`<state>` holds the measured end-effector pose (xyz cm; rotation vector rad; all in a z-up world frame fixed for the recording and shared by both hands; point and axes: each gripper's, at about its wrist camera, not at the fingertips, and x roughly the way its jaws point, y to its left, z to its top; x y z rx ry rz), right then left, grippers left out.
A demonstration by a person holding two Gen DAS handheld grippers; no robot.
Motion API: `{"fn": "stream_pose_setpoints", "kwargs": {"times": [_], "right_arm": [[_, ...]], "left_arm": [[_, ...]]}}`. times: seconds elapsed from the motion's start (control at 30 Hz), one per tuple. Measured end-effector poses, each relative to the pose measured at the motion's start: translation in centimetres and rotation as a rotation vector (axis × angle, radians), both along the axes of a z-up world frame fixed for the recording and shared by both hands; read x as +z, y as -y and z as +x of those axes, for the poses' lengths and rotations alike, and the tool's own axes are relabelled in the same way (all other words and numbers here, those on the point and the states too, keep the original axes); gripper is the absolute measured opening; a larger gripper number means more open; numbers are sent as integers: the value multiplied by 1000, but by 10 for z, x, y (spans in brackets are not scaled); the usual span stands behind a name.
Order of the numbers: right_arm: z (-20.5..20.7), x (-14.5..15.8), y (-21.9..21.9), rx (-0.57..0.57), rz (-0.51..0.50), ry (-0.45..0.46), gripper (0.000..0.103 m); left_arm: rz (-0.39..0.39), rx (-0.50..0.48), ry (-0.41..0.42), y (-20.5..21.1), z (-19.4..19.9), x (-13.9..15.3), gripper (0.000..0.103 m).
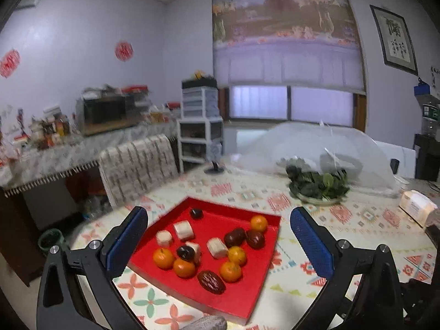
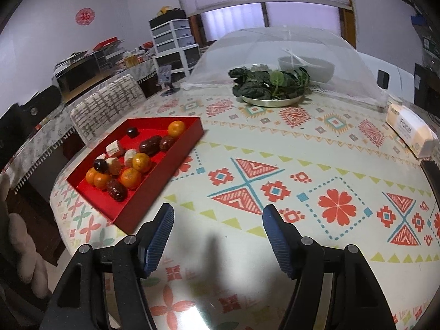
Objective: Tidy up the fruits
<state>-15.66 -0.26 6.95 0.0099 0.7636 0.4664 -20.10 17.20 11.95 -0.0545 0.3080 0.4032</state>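
A red tray [image 1: 242,297] lies on the patterned table, also in the right wrist view [image 2: 181,148]. It holds several small oranges [image 1: 163,258], dark red dates [image 1: 211,282], dark round fruits [image 1: 196,213] and pale cut chunks [image 1: 183,230], all mixed. My left gripper [image 1: 218,217] is open, hovering above the tray with a finger on each side. My right gripper [image 2: 218,213] is open and empty over bare tablecloth, to the right of the tray.
A plate of leafy greens [image 2: 271,85] sits under a mesh food cover [image 2: 288,52] at the back. A tissue pack [image 2: 409,130] lies at the right edge. A covered chair [image 2: 107,101] stands at the left side, with a cluttered sideboard [image 1: 68,148] behind.
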Motion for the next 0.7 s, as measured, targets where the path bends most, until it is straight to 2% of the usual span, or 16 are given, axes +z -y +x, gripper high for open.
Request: {"fn": "stream_pose_setpoints", "kwargs": {"times": [0.13, 0.17, 0.37, 0.57, 0.7], "right_arm": [[-3, -1, -10, 34, -15, -2, 72], [-4, -1, -13, 42, -20, -1, 72], [-5, -1, -29, 87, -46, 8, 72], [1, 0, -33, 110, -40, 4, 73], [8, 2, -20, 86, -17, -7, 75]], "left_arm": [[-115, -63, -86, -14, 17, -10, 103], [-123, -63, -105, -15, 20, -13, 103], [-131, -61, -194, -16, 35, -27, 103], [-149, -67, -226, -17, 42, -31, 103], [-148, -85, -256, -8, 49, -31, 103]]}}
